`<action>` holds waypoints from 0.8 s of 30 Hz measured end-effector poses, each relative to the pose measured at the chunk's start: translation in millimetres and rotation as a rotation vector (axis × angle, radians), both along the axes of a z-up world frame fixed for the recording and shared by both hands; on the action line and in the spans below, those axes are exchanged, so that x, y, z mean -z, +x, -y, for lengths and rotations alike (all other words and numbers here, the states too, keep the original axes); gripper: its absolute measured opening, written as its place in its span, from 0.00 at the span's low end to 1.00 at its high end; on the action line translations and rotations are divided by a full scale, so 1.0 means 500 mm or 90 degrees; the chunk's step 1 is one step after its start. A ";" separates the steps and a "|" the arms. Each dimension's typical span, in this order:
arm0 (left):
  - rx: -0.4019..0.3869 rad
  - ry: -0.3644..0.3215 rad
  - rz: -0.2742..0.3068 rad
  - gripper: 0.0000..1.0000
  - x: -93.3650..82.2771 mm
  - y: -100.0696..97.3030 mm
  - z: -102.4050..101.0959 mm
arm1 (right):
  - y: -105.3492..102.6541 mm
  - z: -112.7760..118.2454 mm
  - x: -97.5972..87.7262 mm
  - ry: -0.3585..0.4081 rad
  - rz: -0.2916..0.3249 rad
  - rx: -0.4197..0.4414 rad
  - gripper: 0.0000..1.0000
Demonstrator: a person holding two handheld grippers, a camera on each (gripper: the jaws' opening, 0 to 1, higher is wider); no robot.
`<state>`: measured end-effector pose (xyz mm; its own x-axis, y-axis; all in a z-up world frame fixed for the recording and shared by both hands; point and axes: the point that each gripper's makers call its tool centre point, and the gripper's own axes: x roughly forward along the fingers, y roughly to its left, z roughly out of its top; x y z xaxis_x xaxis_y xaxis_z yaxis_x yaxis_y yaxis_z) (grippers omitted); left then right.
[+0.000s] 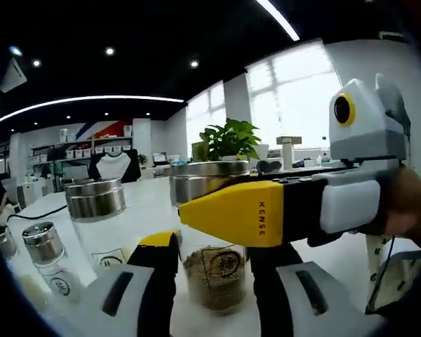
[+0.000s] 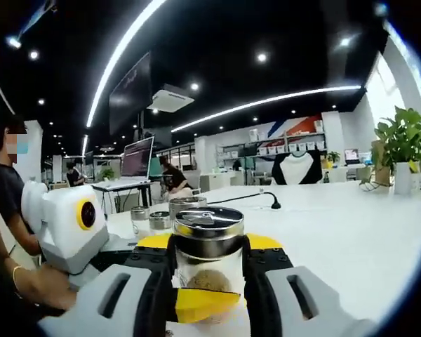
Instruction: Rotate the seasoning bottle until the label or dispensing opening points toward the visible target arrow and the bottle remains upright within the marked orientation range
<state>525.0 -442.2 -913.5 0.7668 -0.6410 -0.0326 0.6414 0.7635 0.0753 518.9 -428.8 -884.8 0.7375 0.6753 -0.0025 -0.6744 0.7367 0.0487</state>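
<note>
A broad white table (image 2: pixel 351 225) was seen carrying everything, with a potted plant (image 2: pixel 405 144) stood near its far edge in the right gripper view. On the table, well in from its edges, the seasoning bottle (image 2: pixel 209 256) was stood upright: a clear glass jar with a shiny metal cap, brown seasoning settled in its bottom part, and a round printed label on the glass visible in the left gripper view. In the right gripper view the bottle was framed between the two jaws of the right gripper (image 2: pixel 209 281), which were closed in against its glass sides just below the cap, so the bottle was held. The left gripper (image 1: pixel 212 281) was shown in its own view with its jaws set wide apart on either side of the same bottle (image 1: pixel 214 270), not touching the glass. The right gripper (image 1: pixel 281 207) was seen crossing the left gripper view from the right, level with the bottle's neck, a hand (image 1: pixel 410 210) wrapped around its rear. The left gripper's white body was seen at the left of the right gripper view, held low by a hand (image 2: pixel 38 291). Three more metal-capped jars (image 1: pixel 98 217) were stood just beside the bottle, towards the table's near-left part.
</note>
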 end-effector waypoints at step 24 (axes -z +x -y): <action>-0.031 -0.019 0.060 0.38 -0.097 -0.066 -0.179 | 0.064 0.017 -0.043 -0.017 0.036 0.003 0.35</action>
<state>491.9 -352.5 -865.0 0.7954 -0.6031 0.0592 0.5953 0.7959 0.1104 551.0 -437.5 -863.5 0.7404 0.6718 0.0217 -0.6718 0.7407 -0.0085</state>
